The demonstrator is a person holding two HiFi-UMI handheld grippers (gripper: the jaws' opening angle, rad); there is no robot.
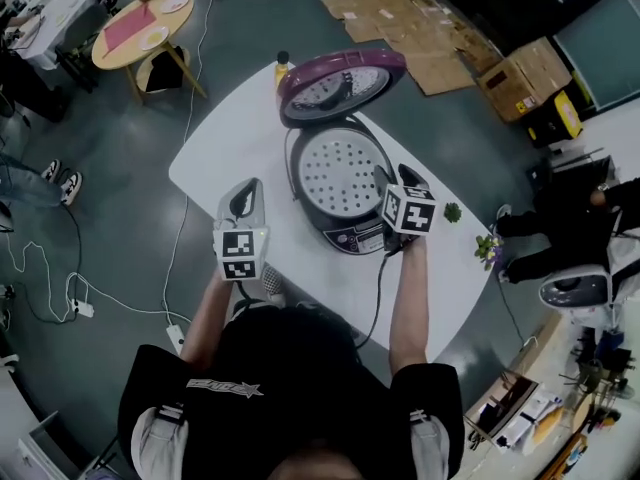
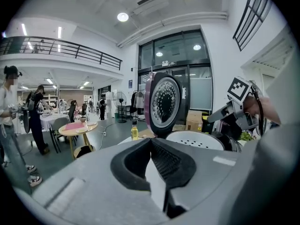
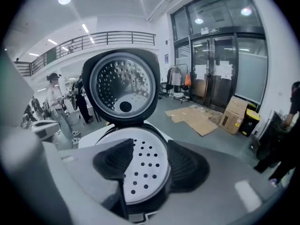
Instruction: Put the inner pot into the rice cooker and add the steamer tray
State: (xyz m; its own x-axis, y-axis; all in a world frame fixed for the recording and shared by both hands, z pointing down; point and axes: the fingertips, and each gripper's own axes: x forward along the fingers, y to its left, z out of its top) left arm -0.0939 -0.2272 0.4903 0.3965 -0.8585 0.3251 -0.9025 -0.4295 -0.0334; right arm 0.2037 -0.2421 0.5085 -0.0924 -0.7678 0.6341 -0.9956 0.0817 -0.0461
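Steamer tray (image 1: 338,173) inside cooker (image 1: 352,236) rim, lid (image 1: 340,80) upright

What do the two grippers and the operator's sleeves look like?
Grey bodies on left gripper and right gripper, black ribbed pads, each bearing a white cube with black square markers. A black cable trails from the right one. Clothing: black top, pale short sleeves.

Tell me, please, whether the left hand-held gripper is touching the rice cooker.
Apart. The head view shows a strip of bare white table between the left hand-held gripper and the rice cooker.
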